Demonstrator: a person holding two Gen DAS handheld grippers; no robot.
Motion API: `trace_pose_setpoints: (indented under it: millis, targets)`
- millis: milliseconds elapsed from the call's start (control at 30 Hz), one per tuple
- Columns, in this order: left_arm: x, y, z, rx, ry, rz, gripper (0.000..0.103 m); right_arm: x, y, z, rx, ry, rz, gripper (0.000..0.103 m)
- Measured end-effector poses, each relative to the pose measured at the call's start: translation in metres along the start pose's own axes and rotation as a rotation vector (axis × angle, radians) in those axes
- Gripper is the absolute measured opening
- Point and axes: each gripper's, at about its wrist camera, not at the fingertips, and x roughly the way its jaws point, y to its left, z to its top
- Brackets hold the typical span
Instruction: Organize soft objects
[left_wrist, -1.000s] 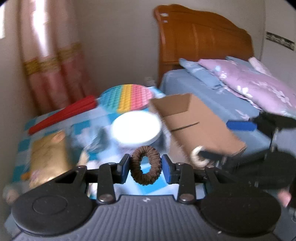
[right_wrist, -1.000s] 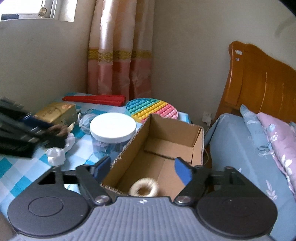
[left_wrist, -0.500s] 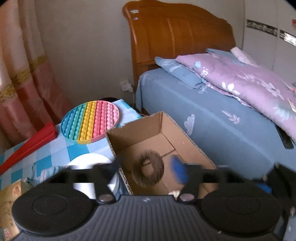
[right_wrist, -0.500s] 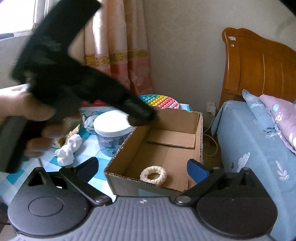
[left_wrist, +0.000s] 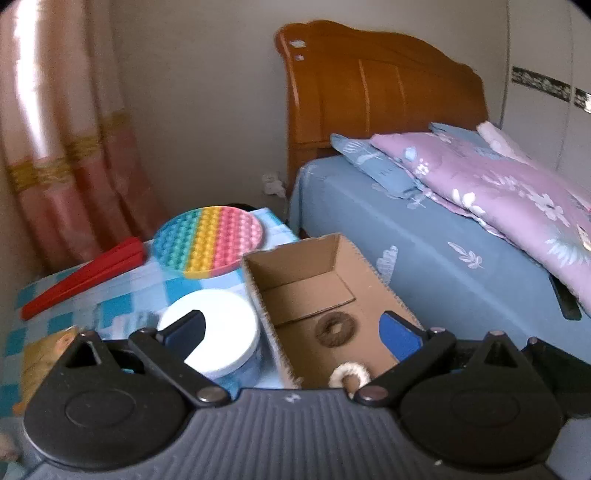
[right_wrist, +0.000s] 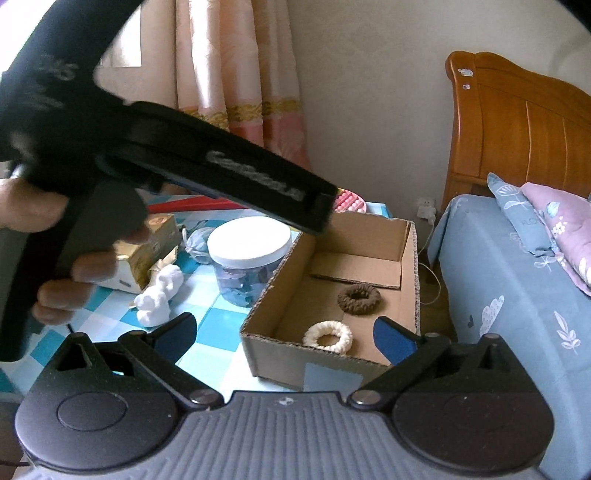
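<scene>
With both hair ties, brown and cream, lying in the cardboard box for sorting, each hand-held gripper, left and right, gapes wide, empty.

a home bedroom: wooden headboard, made bed, pink curtains.

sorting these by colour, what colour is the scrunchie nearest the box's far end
Dark brown scrunchie, clearest in the right wrist view.
</scene>
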Motion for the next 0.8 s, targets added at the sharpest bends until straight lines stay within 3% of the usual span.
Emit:
trace_pose_setpoints:
  millis: [467, 600, 800]
  targets:
    - [-0.077, 0.035, -0.074, -0.046, -0.008, 0.173, 0.101, -0.026, 0.039, -0.001, 0.027, 0.027, 0.012, 0.103]
    - [-0.095, 0.053, -0.097, -0.115, -0.009, 0.207, 0.101, -0.030, 0.062, -0.005, -0.014, 0.040, 0.014, 0.103]
    - [-0.115, 0.080, -0.125, -0.134, -0.031, 0.292, 0.101, -0.030, 0.095, -0.008, -0.099, 0.062, 0.023, 0.103]
